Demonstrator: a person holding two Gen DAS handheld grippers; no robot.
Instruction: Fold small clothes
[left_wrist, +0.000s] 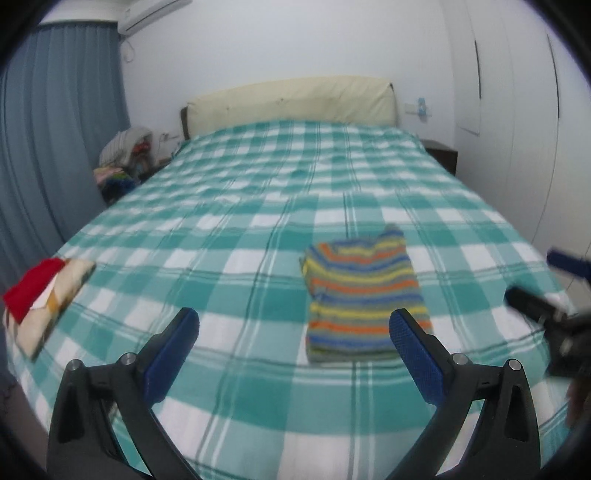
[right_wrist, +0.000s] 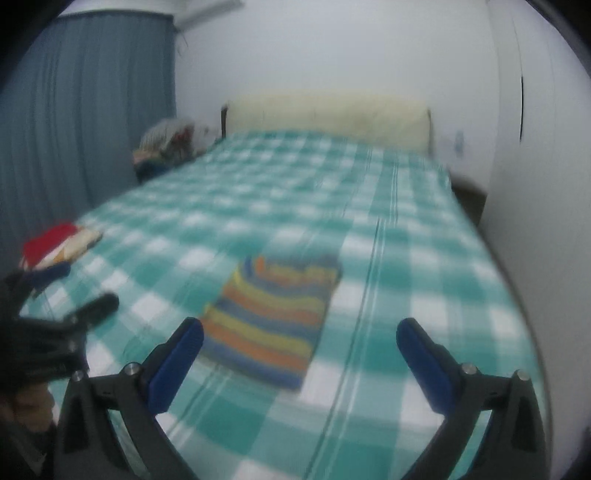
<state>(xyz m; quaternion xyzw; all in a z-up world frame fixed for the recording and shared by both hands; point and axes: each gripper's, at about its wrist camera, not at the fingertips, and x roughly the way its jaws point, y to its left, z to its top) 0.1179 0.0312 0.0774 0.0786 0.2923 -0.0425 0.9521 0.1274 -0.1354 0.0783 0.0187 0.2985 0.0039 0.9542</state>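
Note:
A striped garment (left_wrist: 364, 295) in blue, orange and yellow lies folded in a neat rectangle on the green-checked bed (left_wrist: 258, 206). My left gripper (left_wrist: 293, 321) is open and empty, held above the bed just in front of the garment's near edge. My right gripper (right_wrist: 299, 332) is open and empty, held above the bed; the garment (right_wrist: 273, 317) lies ahead between its fingers, nearer the left one. The right wrist view is blurred. Each gripper shows at the other view's edge: the right one (left_wrist: 546, 291), the left one (right_wrist: 74, 306).
A folded red and cream cloth (left_wrist: 44, 295) lies at the bed's left edge; it also shows in the right wrist view (right_wrist: 59, 242). A pile of clothes (left_wrist: 123, 162) sits beside the cream headboard (left_wrist: 291, 101). Blue curtains hang on the left, white wardrobe doors stand on the right.

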